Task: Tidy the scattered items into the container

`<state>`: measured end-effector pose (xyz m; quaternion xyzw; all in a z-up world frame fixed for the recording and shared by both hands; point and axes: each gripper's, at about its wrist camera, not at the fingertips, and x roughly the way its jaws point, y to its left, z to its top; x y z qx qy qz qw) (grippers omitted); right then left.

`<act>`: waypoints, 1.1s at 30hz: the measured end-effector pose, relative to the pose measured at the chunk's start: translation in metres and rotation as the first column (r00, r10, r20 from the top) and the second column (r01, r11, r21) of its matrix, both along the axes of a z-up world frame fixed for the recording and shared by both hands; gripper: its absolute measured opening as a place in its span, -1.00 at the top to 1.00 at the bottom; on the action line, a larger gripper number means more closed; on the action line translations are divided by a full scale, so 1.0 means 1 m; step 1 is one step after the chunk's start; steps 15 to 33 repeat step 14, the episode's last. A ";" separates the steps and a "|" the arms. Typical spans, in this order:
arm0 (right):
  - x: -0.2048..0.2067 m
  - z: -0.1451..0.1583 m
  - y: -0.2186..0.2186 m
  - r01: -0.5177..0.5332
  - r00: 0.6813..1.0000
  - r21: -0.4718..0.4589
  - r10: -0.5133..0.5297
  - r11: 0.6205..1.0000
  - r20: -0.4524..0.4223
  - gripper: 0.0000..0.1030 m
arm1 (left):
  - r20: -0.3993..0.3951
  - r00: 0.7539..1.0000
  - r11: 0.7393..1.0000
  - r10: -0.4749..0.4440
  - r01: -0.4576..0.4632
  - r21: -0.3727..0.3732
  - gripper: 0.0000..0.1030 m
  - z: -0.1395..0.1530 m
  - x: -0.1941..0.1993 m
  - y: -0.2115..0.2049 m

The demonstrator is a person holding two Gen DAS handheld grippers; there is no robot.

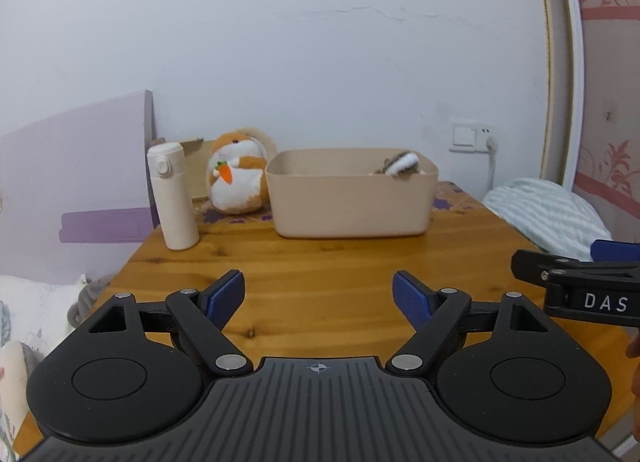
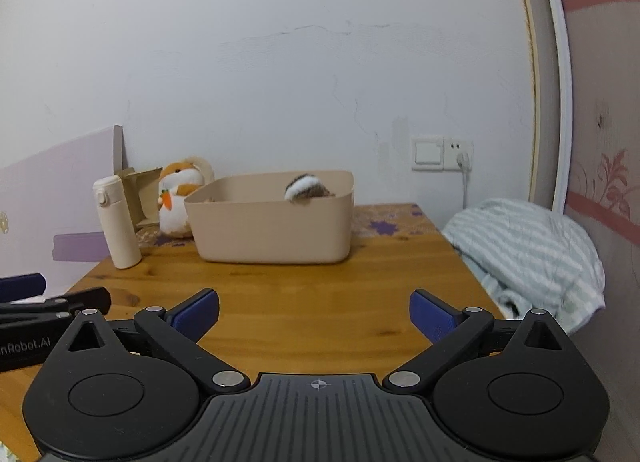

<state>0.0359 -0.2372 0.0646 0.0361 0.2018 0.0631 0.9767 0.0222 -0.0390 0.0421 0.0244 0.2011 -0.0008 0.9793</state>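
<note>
Both of my grippers are over the near part of the wooden table (image 1: 320, 258), well short of any item. The left gripper (image 1: 319, 296) has its jaws spread with nothing between the blue pads; the right gripper (image 2: 314, 316) is spread wider and is likewise empty. Neither touches anything.

Status of the task's things:
- The beige container (image 1: 352, 201) sits at the far side of the table, upright, its mouth open to the top.
- A small striped plush (image 1: 402, 165) already lies inside it, against the right-hand wall, part of it showing above the rim.
- The hamster plush (image 1: 236, 177) holding a carrot stands outside, just beside the container's left wall.
- The cream bottle (image 1: 172, 197) stands upright, further left and nearer to me, apart from the plush.

Step in hand, as I judge it: an approach between picks — one item stowed, two apparently left out.

The next move calls for the left gripper, which is on that side. The bottle is the nearer target; it is tall and narrow, so I should close on its body below the cap and keep it upright — a push at the top may tip it. The plush is soft and will yield; a grip across its middle should hold. Either item must be lifted clear of the container's rim before release.
</note>
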 end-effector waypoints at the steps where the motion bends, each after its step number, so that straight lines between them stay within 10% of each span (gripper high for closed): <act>1: -0.001 -0.001 0.000 -0.002 1.000 -0.001 0.002 1.000 -0.007 -0.99 | -0.006 1.000 1.000 -0.001 0.001 0.001 -0.61 -0.002 -0.001 0.000; 33: -0.009 -0.007 0.011 -0.014 0.999 -0.026 0.013 1.000 -0.033 -0.99 | -0.051 0.999 1.000 0.005 -0.006 -0.030 -0.61 -0.012 -0.004 0.008</act>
